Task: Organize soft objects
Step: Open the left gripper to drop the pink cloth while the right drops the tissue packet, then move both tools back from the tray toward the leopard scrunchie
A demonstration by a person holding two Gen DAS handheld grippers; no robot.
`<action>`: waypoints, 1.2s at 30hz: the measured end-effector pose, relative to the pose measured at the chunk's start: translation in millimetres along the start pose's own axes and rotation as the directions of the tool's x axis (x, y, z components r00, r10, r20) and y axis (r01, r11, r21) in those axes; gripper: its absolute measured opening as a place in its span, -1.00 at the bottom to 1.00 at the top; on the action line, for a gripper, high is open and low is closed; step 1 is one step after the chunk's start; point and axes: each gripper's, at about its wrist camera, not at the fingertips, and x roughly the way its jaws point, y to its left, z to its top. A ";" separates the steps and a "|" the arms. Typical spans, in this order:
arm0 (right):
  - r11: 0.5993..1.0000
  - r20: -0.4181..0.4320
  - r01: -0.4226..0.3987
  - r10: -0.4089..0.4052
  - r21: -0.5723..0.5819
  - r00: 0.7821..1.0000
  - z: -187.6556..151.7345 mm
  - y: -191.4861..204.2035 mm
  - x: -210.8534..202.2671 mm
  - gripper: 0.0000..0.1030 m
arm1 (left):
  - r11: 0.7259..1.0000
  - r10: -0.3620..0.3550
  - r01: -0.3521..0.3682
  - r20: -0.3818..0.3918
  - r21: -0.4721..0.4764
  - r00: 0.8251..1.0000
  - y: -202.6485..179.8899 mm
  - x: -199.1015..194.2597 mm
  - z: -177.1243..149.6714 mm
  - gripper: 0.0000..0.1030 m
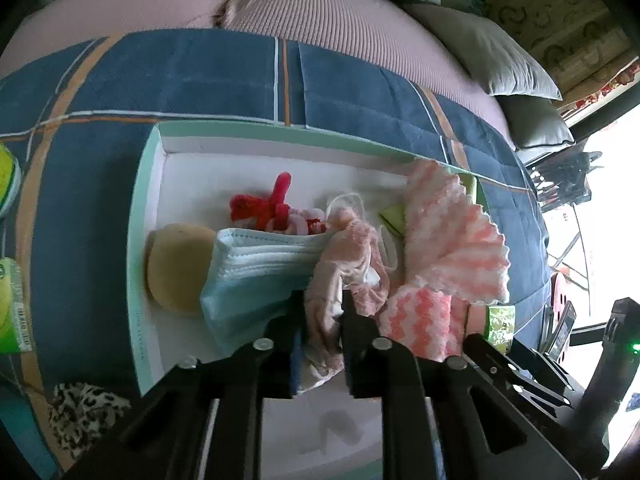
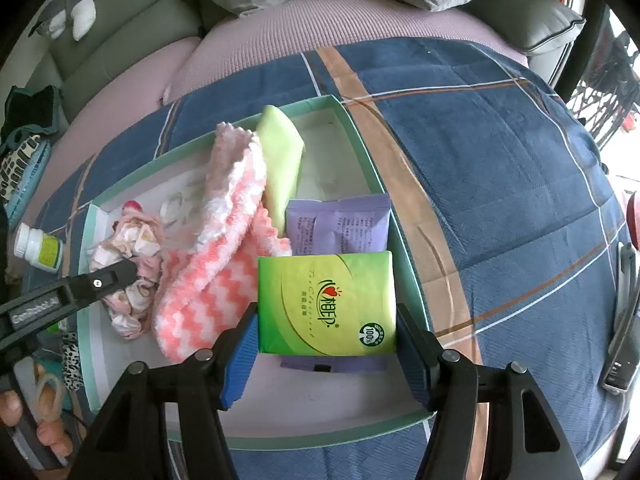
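Tongs, left (image 1: 322, 312) — closed narrowly on a crumpled pale-pink cloth (image 1: 344, 264), the fabric bunched between the two black fingers and spilling past their tips. It lay over the near part of the mint-rimmed box (image 1: 148, 184). Left of the tips sat a blue face mask (image 1: 256, 276) overlapping a tan round cushion (image 1: 176, 268); ahead of the tips, a red-and-pink knotted piece (image 1: 276, 204); right of them, a pink-and-white chevron towel (image 1: 452, 240), touching the cloth.

Handling note: the cloth looked limp and likely to trail, so it would be best lowered into the bare floor near the tips before release — clear of the mask's ear loops, which could snag.

Tongs, right (image 2: 326, 320) — set wide across a green tissue pack (image 2: 326, 304), a finger at each short side; whether the blue pads were pressing it could not be told. The pack lay flat just ahead of the tongs, on a purple packet (image 2: 340, 228), its long axis running across from finger to finger, printed face up. Beyond the tips, a pale green folded cloth (image 2: 280, 160) leaned lengthwise away from the tongs.

Handling note: a square, level grip seemed wise, since the slick wrapper might slide.
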 end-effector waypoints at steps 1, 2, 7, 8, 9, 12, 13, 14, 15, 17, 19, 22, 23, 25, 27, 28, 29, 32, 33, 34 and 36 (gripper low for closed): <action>1.000 0.001 0.000 0.000 0.000 1.000 -0.1 0.2 -0.3 0.29 | 1.000 0.005 -0.005 0.004 0.003 1.000 -0.3 -2.5 0.3 -0.47; 1.000 0.002 0.001 -0.001 -0.001 1.000 0.0 0.5 -0.7 0.29 | 1.000 0.012 -0.012 0.011 0.008 1.000 -1.2 -5.4 0.7 -0.41; 1.000 0.021 0.007 -0.007 0.003 1.000 0.3 0.9 -9.4 0.29 | 0.999 0.027 -0.028 0.045 0.016 0.999 -5.9 -20.4 4.5 -0.10; 1.000 0.028 0.008 -0.008 0.004 1.000 0.3 1.0 -12.1 0.29 | 0.999 0.028 -0.029 0.052 0.015 0.998 -6.0 -24.0 4.7 -0.08; 1.000 0.035 0.008 -0.009 0.004 0.999 0.8 0.7 -14.8 0.30 | 0.999 0.029 -0.030 0.062 0.016 0.998 -6.7 -28.6 5.1 -0.04; 1.000 0.054 0.009 -0.010 0.004 0.998 1.2 1.1 -22.4 0.31 | 0.999 0.041 -0.044 0.092 0.027 0.995 -8.5 -41.1 4.5 0.12; 1.000 0.062 0.008 -0.009 0.004 0.998 1.4 1.1 -25.1 0.32 | 0.998 0.046 -0.050 0.104 0.031 0.994 -9.3 -45.5 3.8 0.12; 1.000 0.069 0.006 -0.007 0.004 0.998 1.6 1.1 -27.7 0.33 | 0.998 0.050 -0.055 0.114 0.035 0.992 -10.0 -49.1 4.9 0.12; 1.000 0.076 0.006 -0.006 0.003 0.997 1.9 1.7 -29.7 0.33 | 0.998 0.053 -0.058 0.121 0.037 0.991 -10.7 -51.6 6.0 0.14; 1.000 0.087 0.005 -0.006 0.002 0.996 2.1 1.8 -33.4 0.33 | 0.997 0.059 -0.065 0.134 0.039 0.989 -8.7 -57.8 6.1 0.30; 1.000 0.094 0.002 -0.003 0.003 0.996 2.8 2.4 -35.5 0.34 | 0.996 0.070 -0.077 0.145 0.043 0.987 -8.4 -59.9 5.9 0.42; 1.000 0.097 0.000 0.000 0.003 0.995 2.6 3.0 -36.4 0.34 | 0.993 0.102 -0.110 0.158 0.045 0.982 -4.6 -60.6 5.4 0.48; 1.000 0.097 -0.001 0.000 0.002 0.995 2.8 3.5 -36.3 0.36 | 0.991 0.119 -0.127 0.159 0.043 0.980 -2.4 -58.6 5.4 0.54; 1.000 0.099 -0.002 0.002 0.001 0.995 3.6 4.3 -35.6 0.48 | 0.986 0.151 -0.160 0.169 0.041 0.974 1.5 -56.2 5.4 0.72; 1.000 0.104 -0.002 0.002 -0.006 0.995 3.2 6.8 -35.5 0.55 | 0.978 0.197 -0.207 0.194 0.032 0.961 8.5 -56.7 5.6 0.76; 1.000 0.108 -0.001 0.002 -0.010 0.994 3.2 7.9 -35.4 0.70 | 0.973 0.218 -0.228 0.205 0.024 0.954 12.5 -57.6 5.7 0.86; 1.000 0.113 0.001 0.001 -0.014 0.994 4.3 8.7 -34.8 0.87 | 0.969 0.237 -0.246 0.215 0.012 0.947 17.5 -58.2 6.1 0.91; 0.999 0.150 0.009 -0.004 -0.032 0.989 4.9 12.7 -38.4 1.00 | 0.961 0.270 -0.275 0.228 -0.014 0.935 31.8 -60.0 6.8 0.99; 0.999 0.155 0.006 -0.001 -0.033 0.988 5.0 14.1 -39.4 1.00 | 0.959 0.278 -0.281 0.228 -0.020 0.933 35.9 -60.3 7.0 0.99; 0.999 0.158 0.002 0.004 -0.033 0.987 4.8 14.8 -40.0 1.00 | 0.957 0.287 -0.289 0.228 -0.027 0.930 39.7 -60.8 6.8 0.99; 0.999 0.158 -0.008 0.013 -0.036 0.987 4.8 16.8 -39.8 1.00 | 0.952 0.305 -0.303 0.228 -0.045 0.925 47.8 -62.3 6.2 0.99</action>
